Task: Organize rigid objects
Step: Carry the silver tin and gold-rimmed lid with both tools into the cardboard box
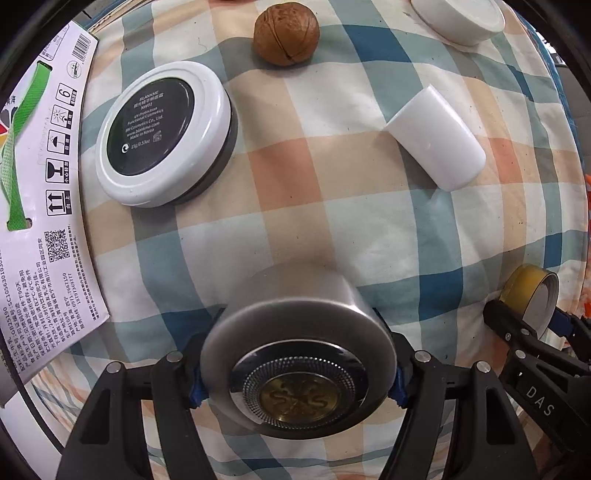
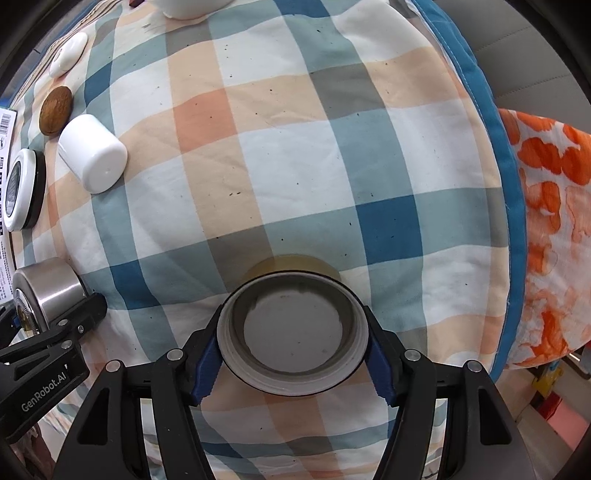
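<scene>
Below, left gripper [image 1: 297, 384] clamping steel canister [image 1: 295, 354] upright on checked cloth [image 1: 295, 206], right gripper [image 2: 293, 363] clamping round yellow lid [image 2: 293, 332], hollow side up, beside the canister.

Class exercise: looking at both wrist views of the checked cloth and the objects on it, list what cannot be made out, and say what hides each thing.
- Left wrist view: the silver can hides its own far end and the cloth under it.
- Left wrist view: the white lid is cut off by the top edge.
- Right wrist view: the outside of the yellow-sided cap is mostly hidden behind its rim.
- Right wrist view: the round compact has a label too small to read.
</scene>
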The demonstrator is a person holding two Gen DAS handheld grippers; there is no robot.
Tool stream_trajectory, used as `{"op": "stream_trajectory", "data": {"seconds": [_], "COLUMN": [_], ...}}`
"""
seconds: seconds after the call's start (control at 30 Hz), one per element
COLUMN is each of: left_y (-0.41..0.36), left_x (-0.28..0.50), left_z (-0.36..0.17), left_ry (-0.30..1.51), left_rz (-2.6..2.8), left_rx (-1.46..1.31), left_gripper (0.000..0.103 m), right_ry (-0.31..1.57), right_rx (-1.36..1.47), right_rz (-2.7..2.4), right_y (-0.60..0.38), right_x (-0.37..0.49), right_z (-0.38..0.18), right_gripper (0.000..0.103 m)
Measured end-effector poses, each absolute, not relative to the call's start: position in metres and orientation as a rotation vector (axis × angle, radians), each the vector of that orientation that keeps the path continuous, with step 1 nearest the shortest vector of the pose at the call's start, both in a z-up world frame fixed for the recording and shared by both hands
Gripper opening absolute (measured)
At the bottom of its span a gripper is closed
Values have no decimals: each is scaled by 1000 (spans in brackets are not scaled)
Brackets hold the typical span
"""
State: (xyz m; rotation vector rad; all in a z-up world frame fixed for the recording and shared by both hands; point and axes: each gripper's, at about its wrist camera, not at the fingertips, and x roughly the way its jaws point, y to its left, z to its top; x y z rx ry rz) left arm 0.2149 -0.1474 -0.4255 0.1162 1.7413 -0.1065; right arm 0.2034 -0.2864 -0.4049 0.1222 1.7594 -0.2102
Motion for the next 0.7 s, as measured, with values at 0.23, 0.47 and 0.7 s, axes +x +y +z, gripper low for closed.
{"op": "stream_trajectory", "data": {"seconds": [0.23, 0.47, 0.7], "left_y": [-149, -142, -131], "left_x": [216, 201, 192], "left_z": [-416, -396, -354], "left_ry": [1709, 1662, 1581], "left_rz": [-107, -115, -154], "left_rx": [118, 99, 67], "left_gripper": [69, 69, 69], "right_ry": [1757, 1727, 1667], "right_rx": [114, 99, 116], "right_rz": [-198, -161, -90], "right_y": [-307, -302, -288], "right_x": [205, 193, 187], "right_z": [-421, -410, -363], "right_gripper": [67, 66, 66]}}
